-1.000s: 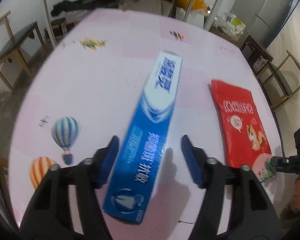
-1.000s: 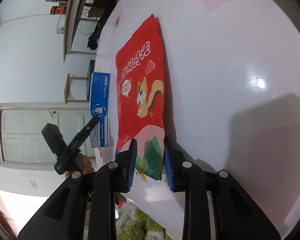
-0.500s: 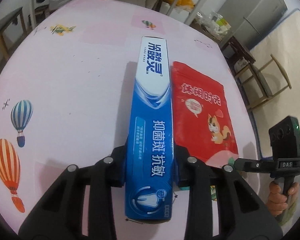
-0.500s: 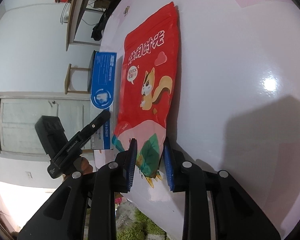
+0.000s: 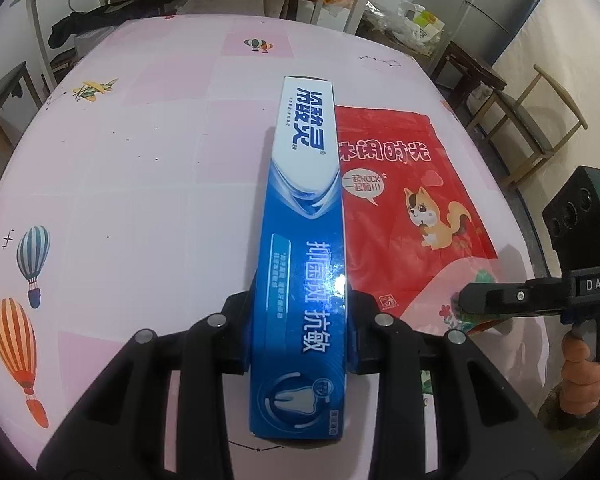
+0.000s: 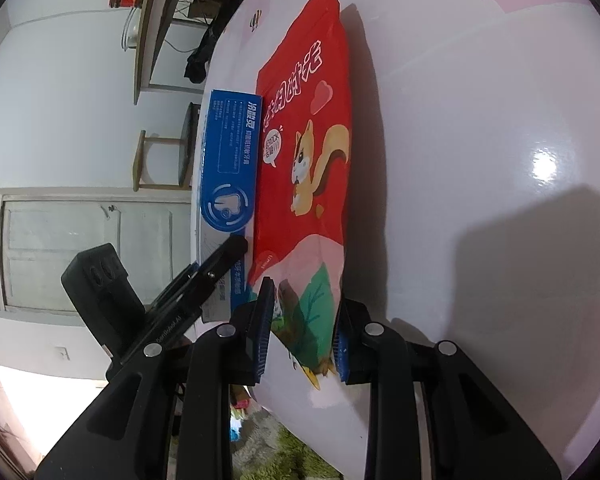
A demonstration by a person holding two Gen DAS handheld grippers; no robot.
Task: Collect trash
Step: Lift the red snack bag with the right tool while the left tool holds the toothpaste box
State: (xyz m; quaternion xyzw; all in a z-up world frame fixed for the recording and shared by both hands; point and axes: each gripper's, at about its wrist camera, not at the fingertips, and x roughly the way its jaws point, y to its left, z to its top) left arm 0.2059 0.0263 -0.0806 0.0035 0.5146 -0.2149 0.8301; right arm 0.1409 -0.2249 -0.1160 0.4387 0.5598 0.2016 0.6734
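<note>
Left wrist view showed the left gripper (image 5: 300, 332) clamped on the near end of the blue toothpaste box (image 5: 304, 240), its pads pressed flat against both long sides. A second before, those jaws stood wide apart with the box lying loose and slanted between them; they had just been closing, and the box now ran straight ahead of the tool, lifted at least partly off the pink table (image 5: 140, 184). Just to the tool's right lay the red snack bag (image 5: 412, 216), its edge tucked under the box's far half.

From the right wrist view, the right gripper (image 6: 300, 332) was pinched on the near bottom corner of that bag (image 6: 312, 152), which rose from the table ahead of its fingers (the bag has tilted a little more upright than a second ago). The person's hand (image 5: 580, 376) gripped its handle at the table edge.

Both pieces of trash looked secured, so carrying them to a bin seemed next; no bin was visible.
</note>
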